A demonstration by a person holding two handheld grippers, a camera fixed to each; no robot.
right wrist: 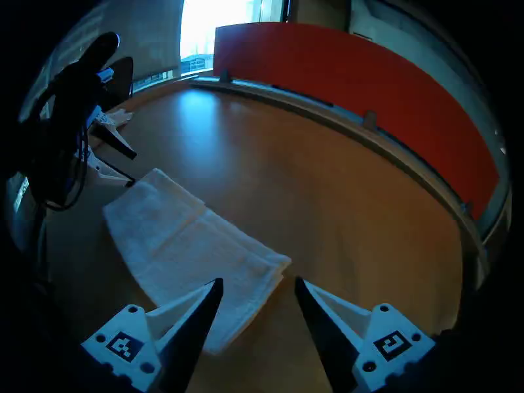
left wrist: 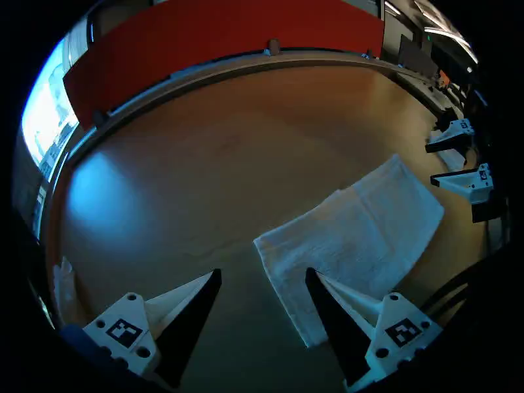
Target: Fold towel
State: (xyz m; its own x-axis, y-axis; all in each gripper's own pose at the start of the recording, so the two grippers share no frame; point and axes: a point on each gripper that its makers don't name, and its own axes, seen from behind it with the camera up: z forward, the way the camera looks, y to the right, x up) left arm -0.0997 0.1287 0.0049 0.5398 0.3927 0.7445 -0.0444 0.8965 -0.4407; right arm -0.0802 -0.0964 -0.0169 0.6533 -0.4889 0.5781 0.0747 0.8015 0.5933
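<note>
A white towel (left wrist: pixel 357 239) (right wrist: pixel 187 239) lies folded into a long strip on the wooden table (left wrist: pixel 216 170) (right wrist: pixel 327 196). My left gripper (left wrist: pixel 262 272) hangs open just above the towel's near corner, its right finger overlapping the cloth edge, nothing held. At the strip's other end my right gripper (right wrist: pixel 257 281) is open too, its left finger over the towel's end. Each gripper shows in the other's view: the right gripper (left wrist: pixel 429 164) beyond the towel's far end, the left gripper (right wrist: pixel 133 169) by the far corner, both with fingers apart.
A red partition (left wrist: pixel 216 39) (right wrist: pixel 367 72) stands behind the table's raised back rail (left wrist: pixel 275 60). A bright window (right wrist: pixel 216 26) lies beyond it. A small crumpled white thing (left wrist: pixel 63 288) (right wrist: pixel 119 118) sits near the left gripper. A dark sleeve and cable (right wrist: pixel 65 131) hang at that end.
</note>
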